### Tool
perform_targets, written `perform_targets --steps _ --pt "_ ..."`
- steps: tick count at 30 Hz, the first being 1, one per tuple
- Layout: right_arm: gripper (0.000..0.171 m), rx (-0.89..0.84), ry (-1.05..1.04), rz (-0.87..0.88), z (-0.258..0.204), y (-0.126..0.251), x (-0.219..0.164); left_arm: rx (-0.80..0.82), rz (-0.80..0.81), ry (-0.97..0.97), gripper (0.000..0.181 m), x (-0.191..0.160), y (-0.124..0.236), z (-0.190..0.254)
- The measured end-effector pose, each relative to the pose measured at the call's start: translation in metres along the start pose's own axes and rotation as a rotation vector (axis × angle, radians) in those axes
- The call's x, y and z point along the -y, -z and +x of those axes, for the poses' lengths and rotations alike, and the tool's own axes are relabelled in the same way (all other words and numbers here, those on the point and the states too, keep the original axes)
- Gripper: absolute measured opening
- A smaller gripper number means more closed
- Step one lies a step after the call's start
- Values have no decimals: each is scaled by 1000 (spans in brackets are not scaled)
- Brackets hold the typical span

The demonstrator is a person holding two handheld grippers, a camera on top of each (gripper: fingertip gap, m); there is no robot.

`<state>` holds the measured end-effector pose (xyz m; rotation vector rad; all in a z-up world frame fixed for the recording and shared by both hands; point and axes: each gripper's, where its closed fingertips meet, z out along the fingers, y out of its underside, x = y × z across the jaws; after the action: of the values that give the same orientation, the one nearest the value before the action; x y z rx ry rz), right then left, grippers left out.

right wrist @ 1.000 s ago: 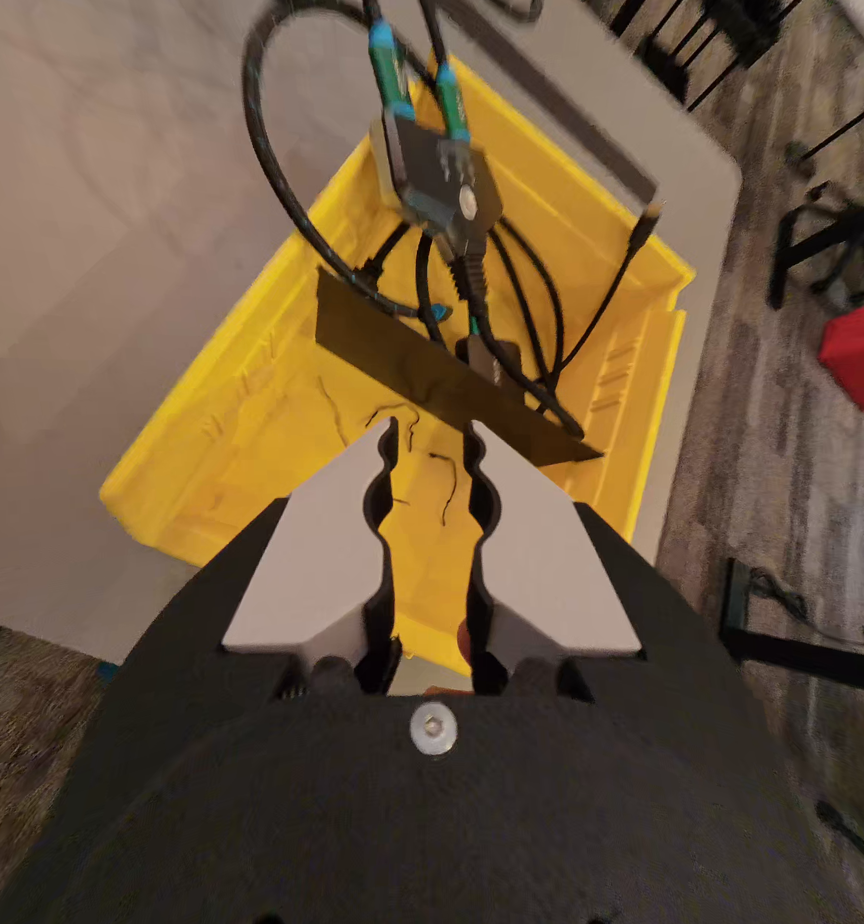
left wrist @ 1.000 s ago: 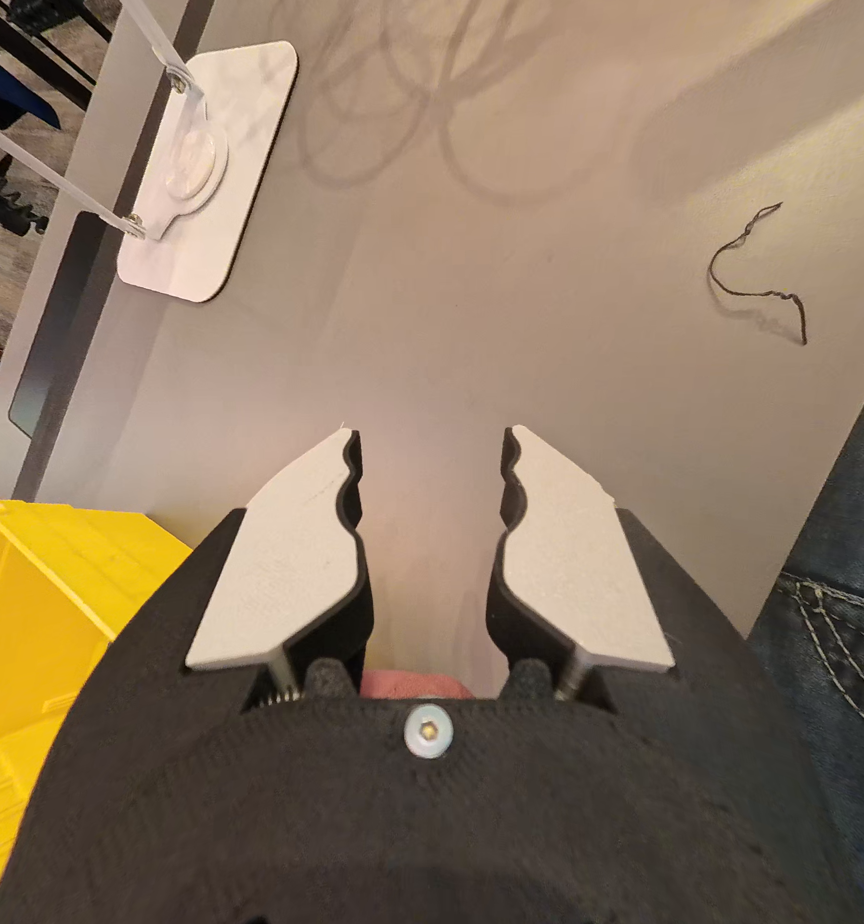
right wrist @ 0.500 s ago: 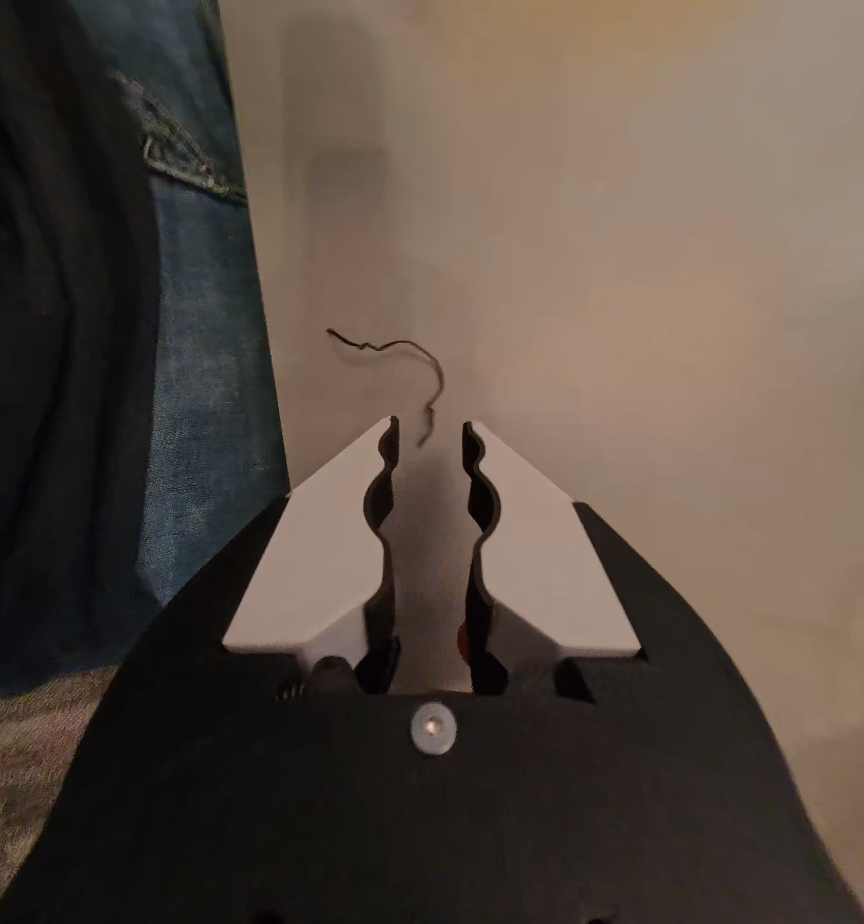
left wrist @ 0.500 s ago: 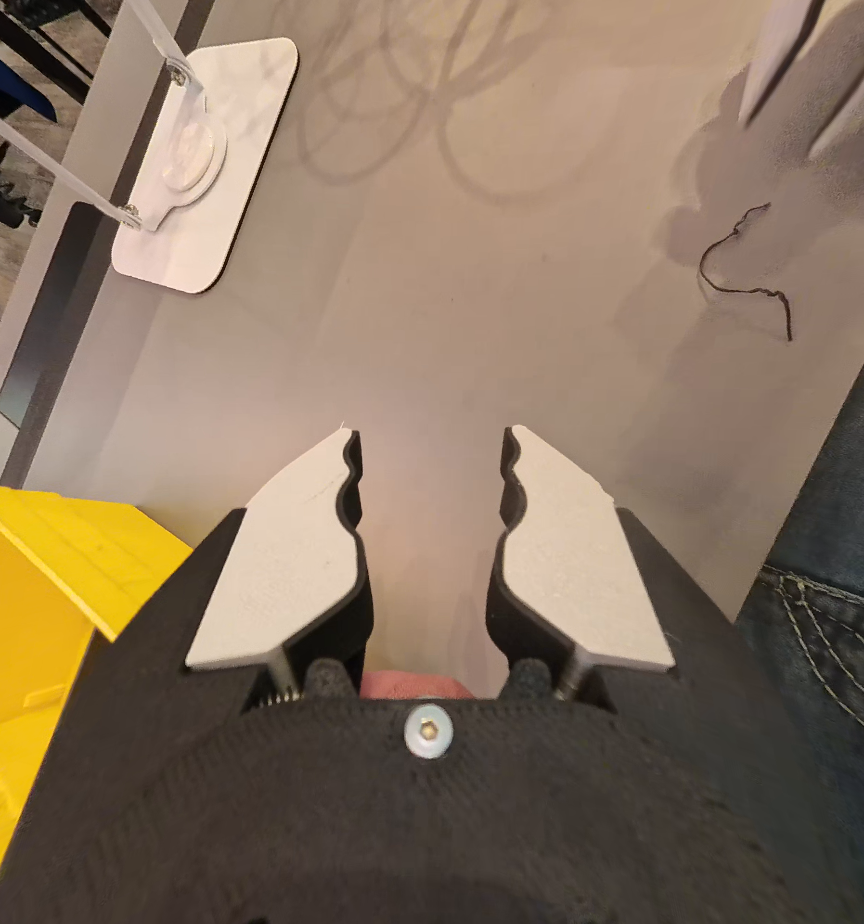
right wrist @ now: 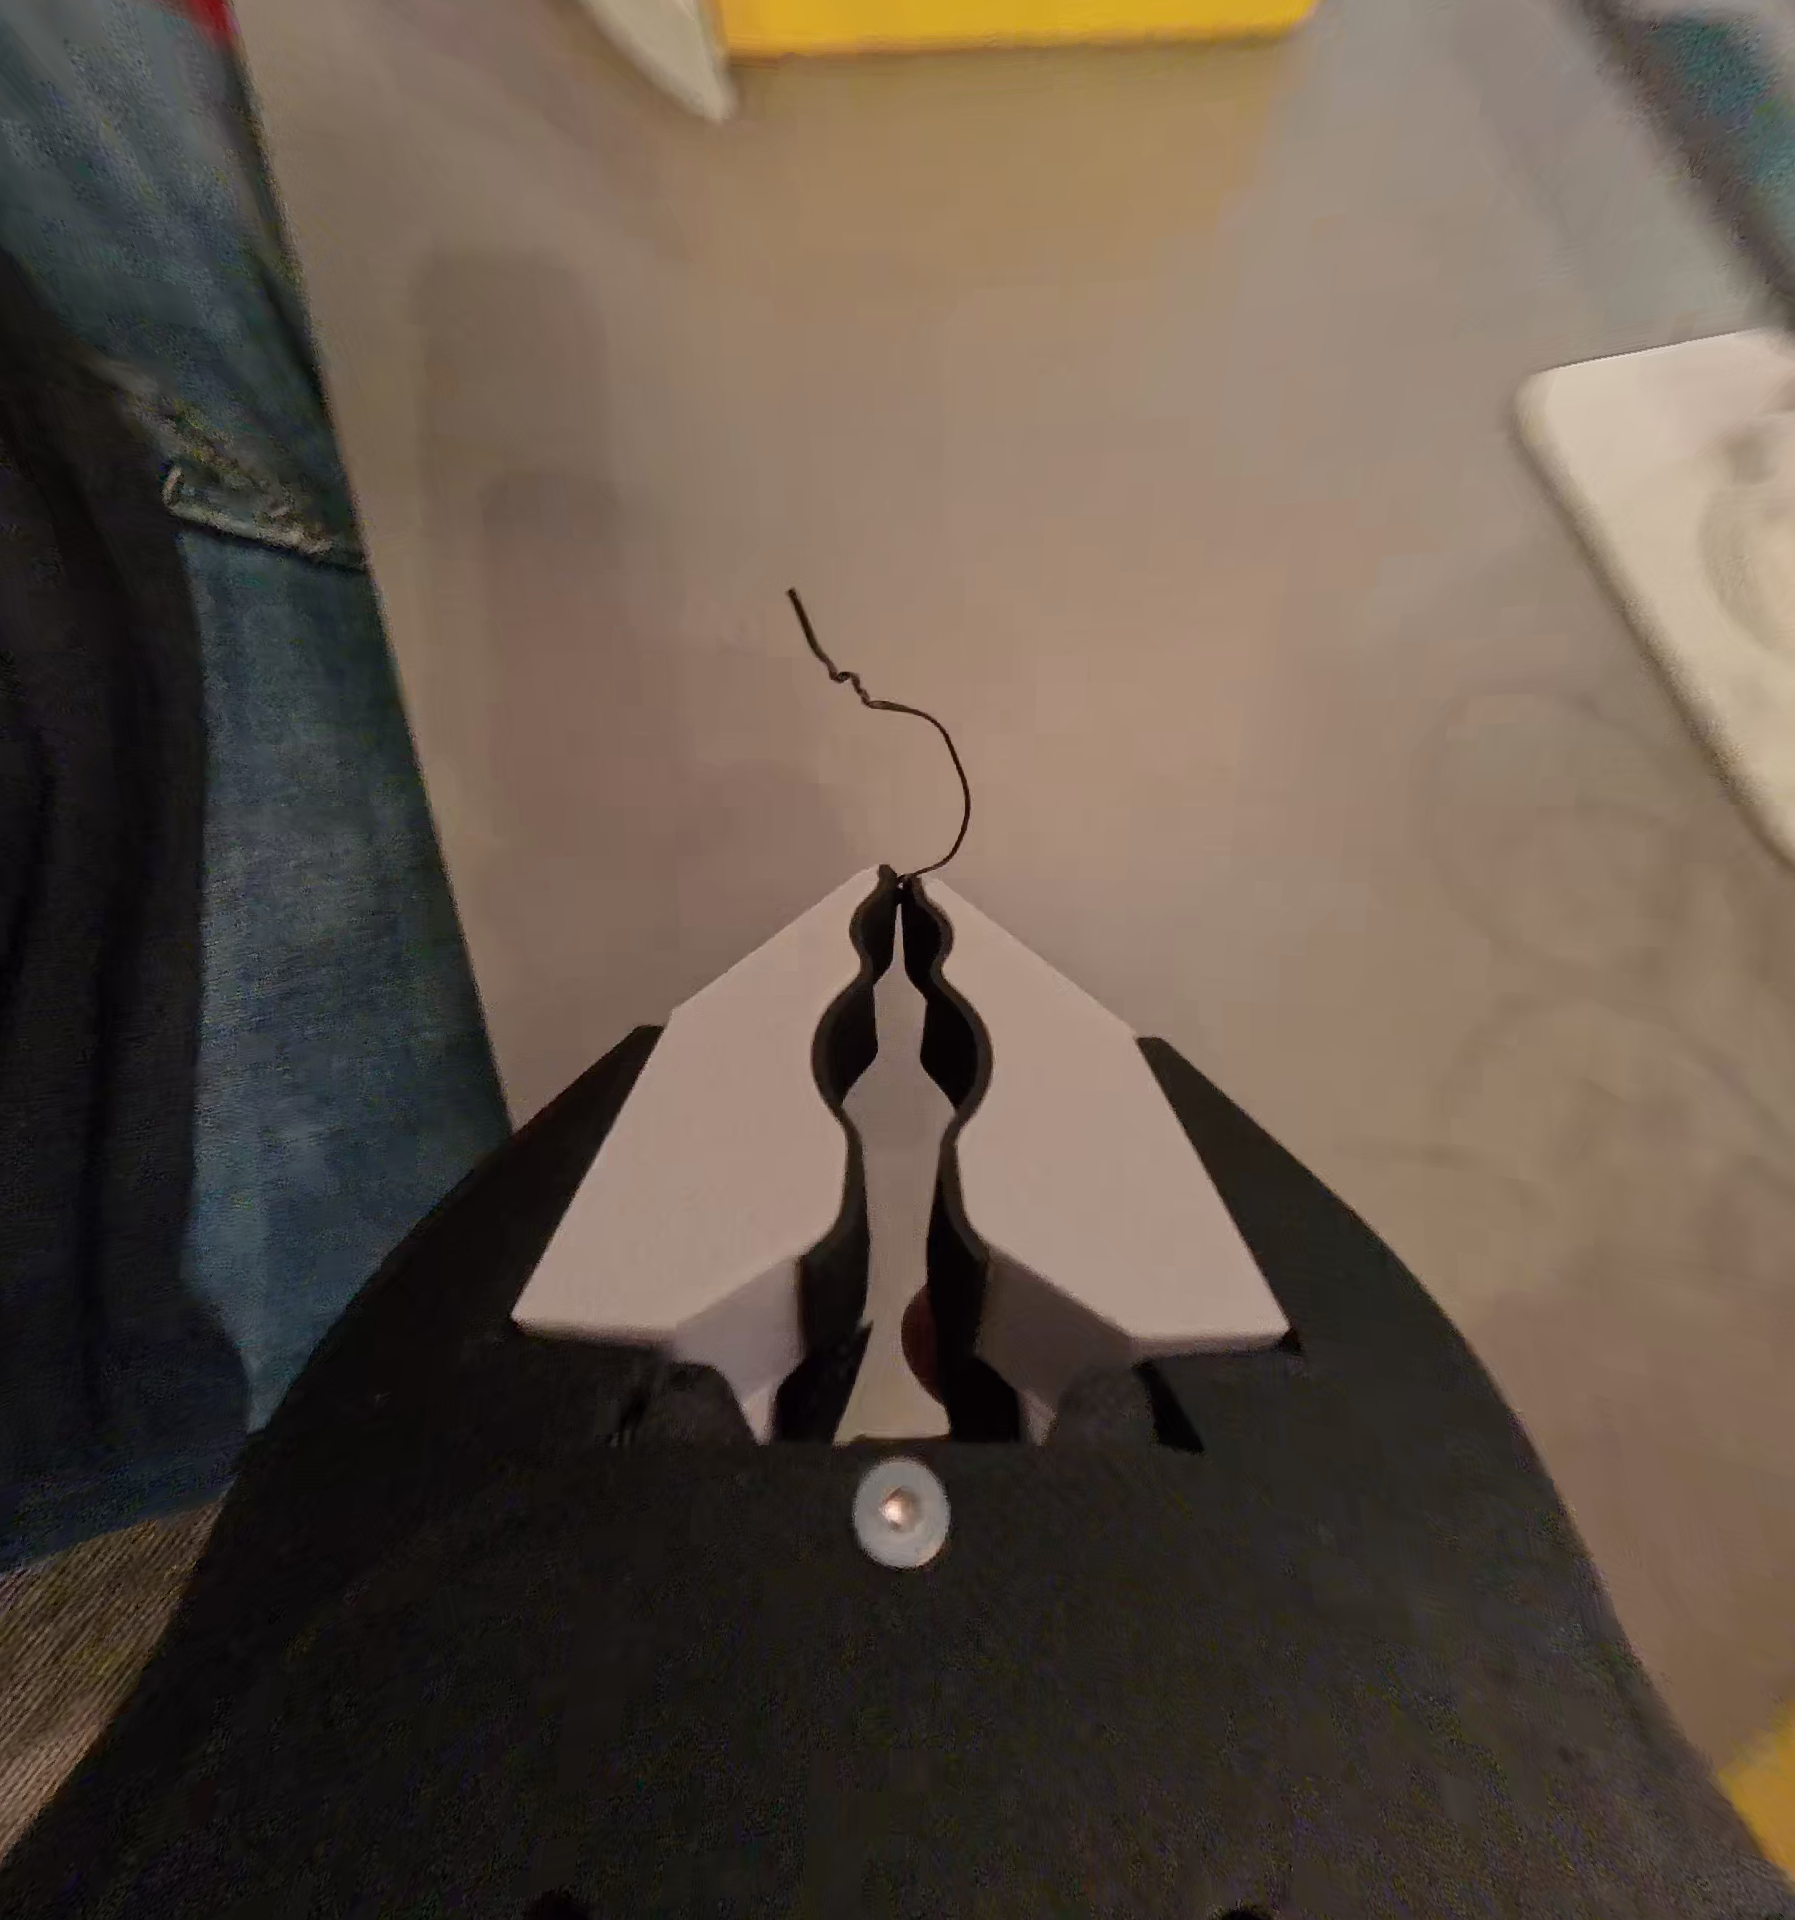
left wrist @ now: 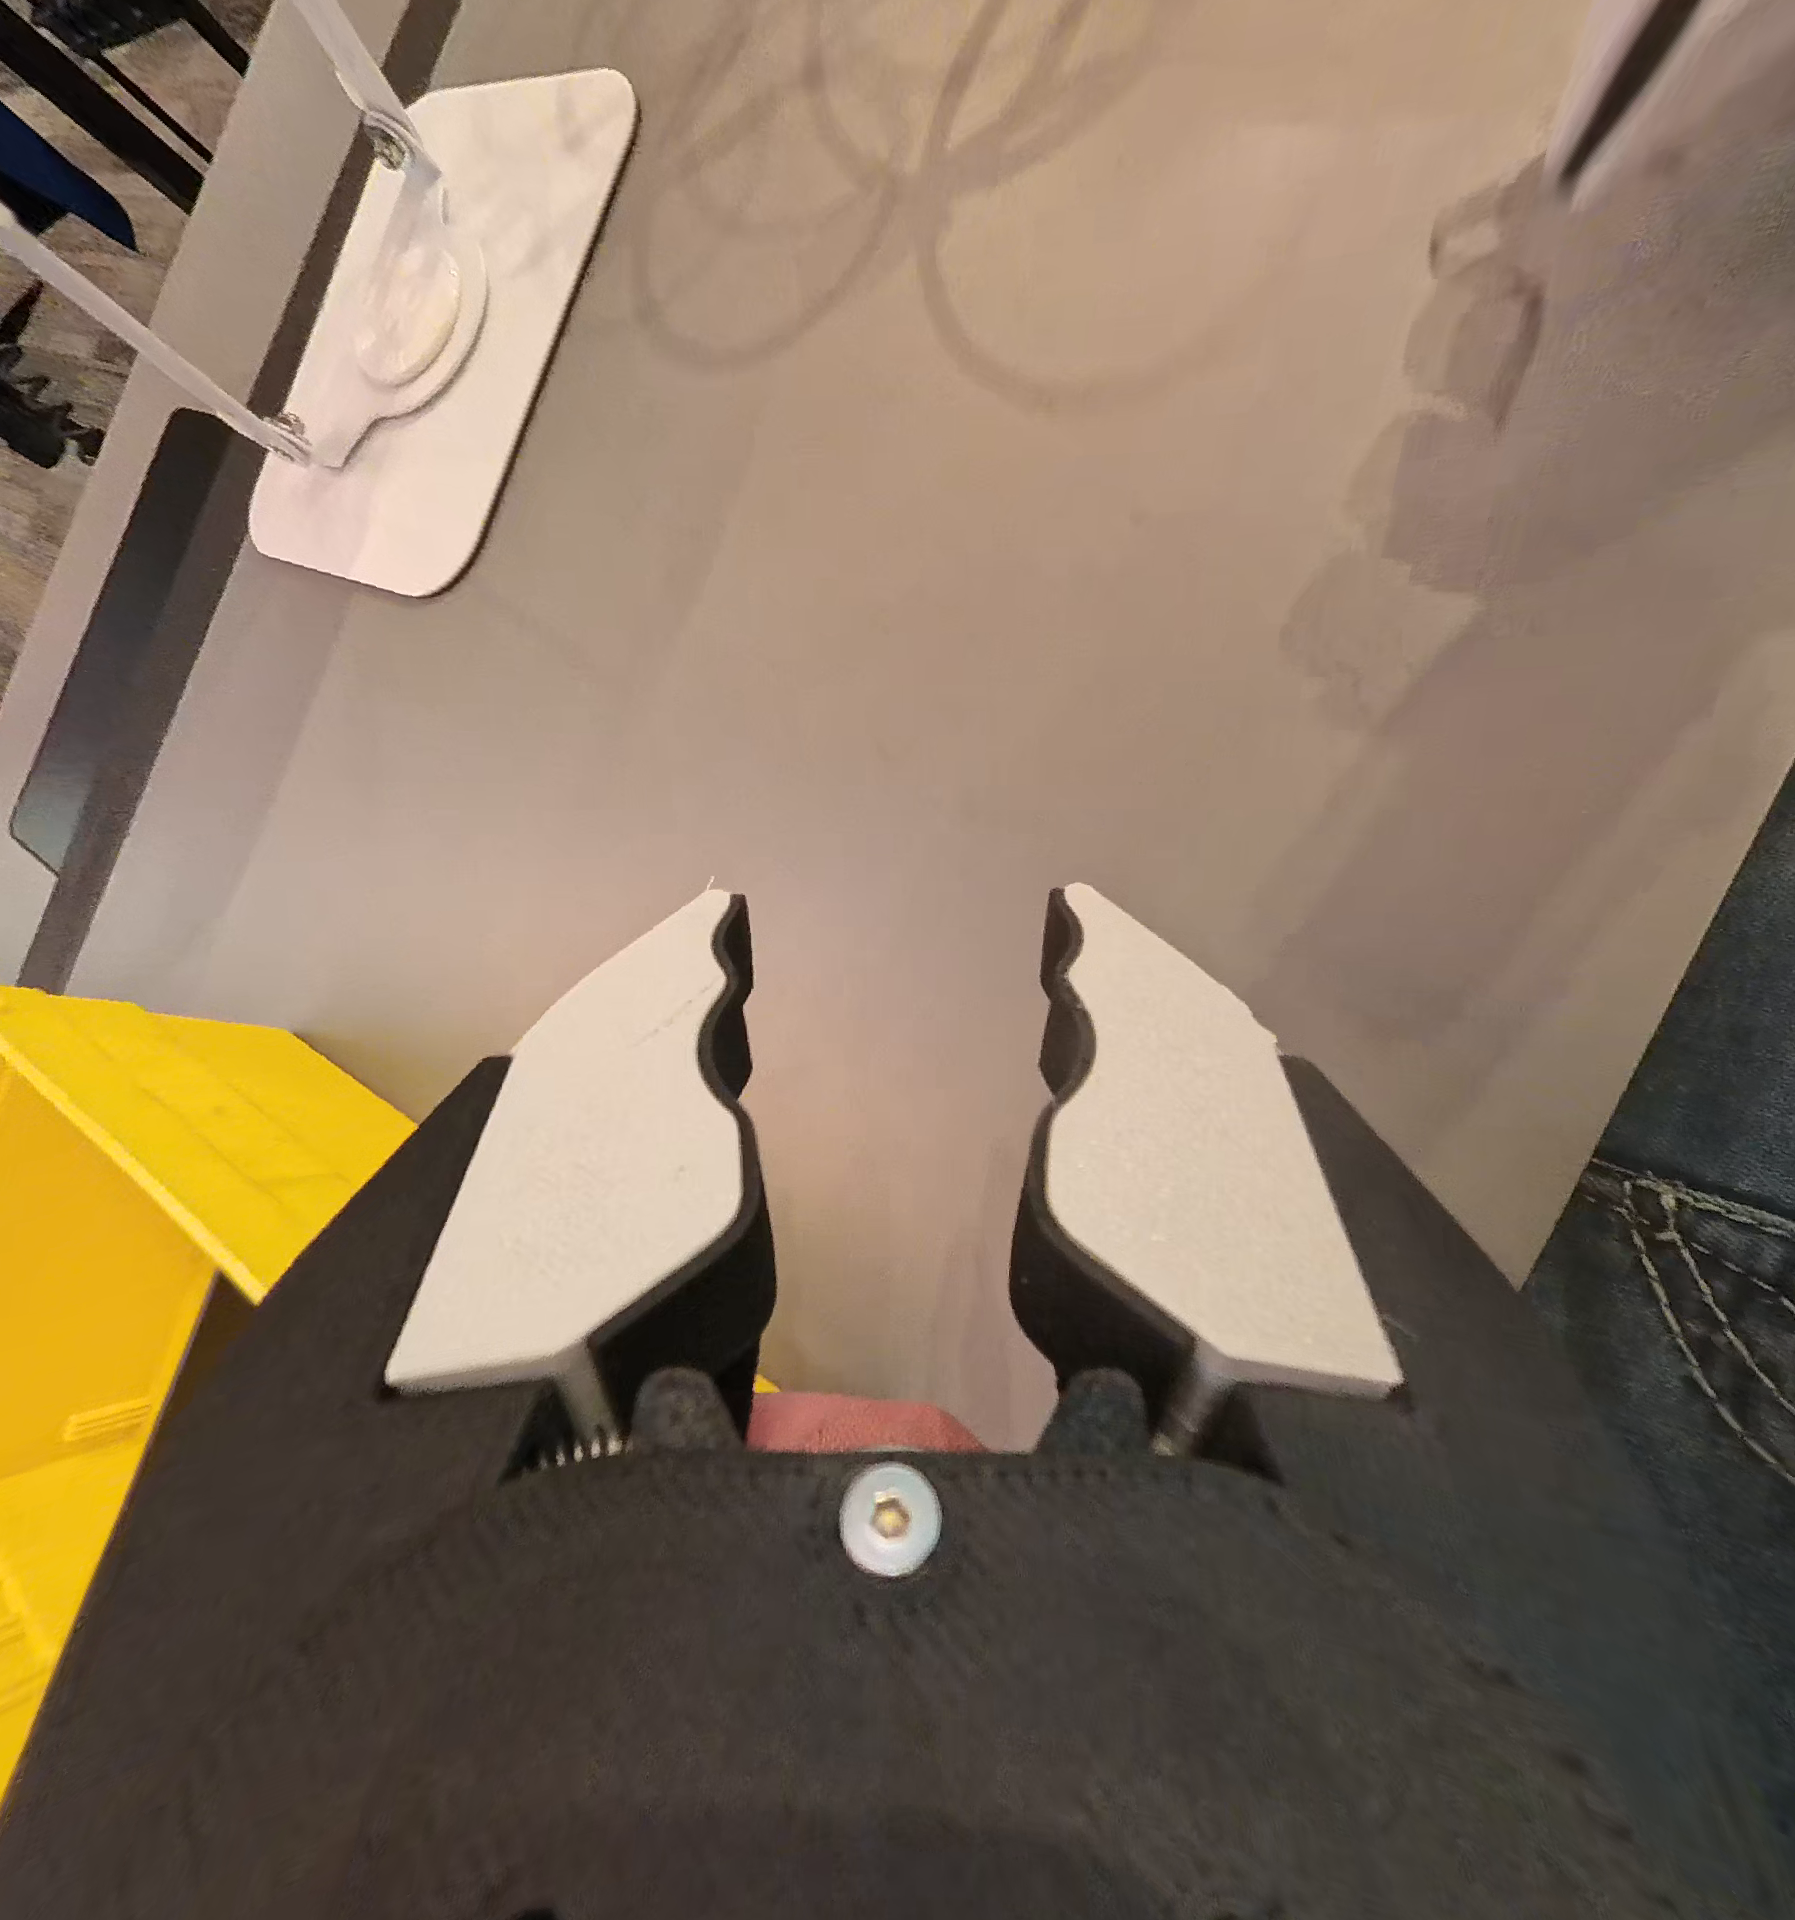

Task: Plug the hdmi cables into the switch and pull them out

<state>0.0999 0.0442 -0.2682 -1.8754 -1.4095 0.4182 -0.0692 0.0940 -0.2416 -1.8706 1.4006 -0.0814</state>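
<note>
- Our right gripper (right wrist: 898, 883) pinches a thin black wire tie (right wrist: 914, 727) at centre frame: feather-light and springy, so it may slip.
- Our left gripper (left wrist: 898, 935) hangs apart, empty.
- We cannot see the HDMI cables or switch.
- Yellow bin (left wrist: 93, 1195) at lower left, white stand base (left wrist: 436, 343) at upper left; nothing blocks us.

Bin (left wrist: 124, 1195) left on table (left wrist: 924, 675) (plate (left wrist: 436, 343) beyond it).
</note>
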Motion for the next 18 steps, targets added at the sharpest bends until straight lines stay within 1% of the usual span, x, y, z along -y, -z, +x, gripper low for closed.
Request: perform_targets --steps 3,5,8,10,12,14,15,17,18 --pt "0 -217 -33 75 51 66 8 37 20 4 53 4 8 -11" --pt "0 -409 -76 99 92 123 -2 134 54 -32 50 9 21 -30" --pt "0 -665 -148 52 138 202 -44 235 67 -9 51 9 49 -59" --pt "0 -752 -214 0 153 236 -78 312 66 39 51 1 68 -84" --pt "0 -794 -277 -84 162 253 -114 359 70 108 53 -10 84 -104" --pt "2 -738 -346 -153 161 247 -146 399 74 179 57 -22 99 -121" --pt "10 -727 -365 -174 162 243 -158 425 68 199 58 -29 105 -129" --pt "32 -707 -393 -215 164 236 -177 473 17 225 64 -48 115 -143" --pt "38 -708 -400 -236 164 235 -183 499 -14 238 67 -59 120 -149"
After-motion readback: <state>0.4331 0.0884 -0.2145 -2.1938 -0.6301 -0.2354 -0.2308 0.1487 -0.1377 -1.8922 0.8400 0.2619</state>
